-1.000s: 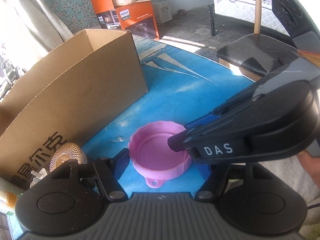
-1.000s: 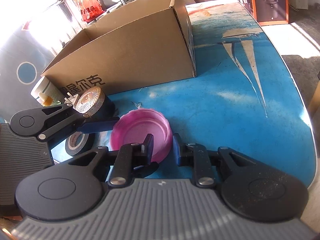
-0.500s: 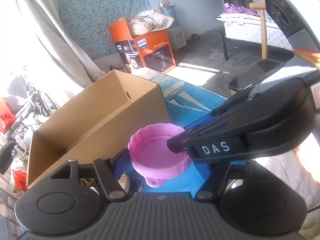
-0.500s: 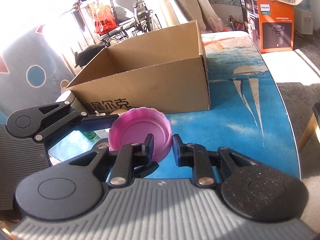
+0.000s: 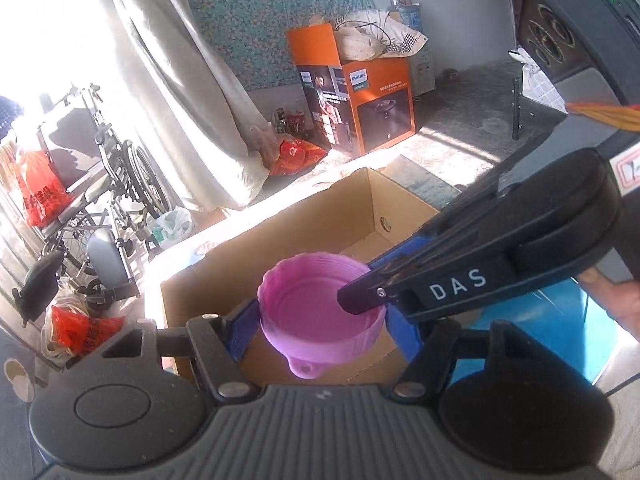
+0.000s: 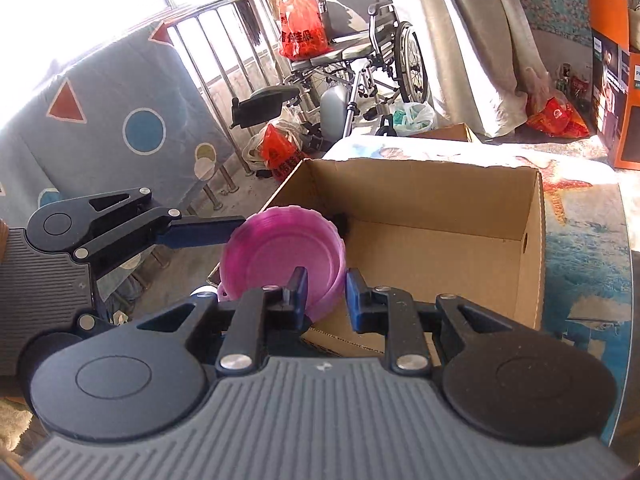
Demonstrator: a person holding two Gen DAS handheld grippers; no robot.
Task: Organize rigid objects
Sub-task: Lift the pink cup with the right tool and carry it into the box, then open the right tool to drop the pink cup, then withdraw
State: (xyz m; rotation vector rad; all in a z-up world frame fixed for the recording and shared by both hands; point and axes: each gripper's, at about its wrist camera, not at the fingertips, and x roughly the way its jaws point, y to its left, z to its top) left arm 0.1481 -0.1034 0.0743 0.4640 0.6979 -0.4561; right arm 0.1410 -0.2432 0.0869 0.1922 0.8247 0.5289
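Cardboard box sits open on my blue table. Above its near wall I hold the pink lid with 2 tools: left gripper spans its sides, right gripper pinches its rim.

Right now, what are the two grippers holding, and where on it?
Both hold the pink lid. The left gripper spans its outer sides; the right gripper pinches its rim wall, one finger inside. It hangs above the cardboard box.
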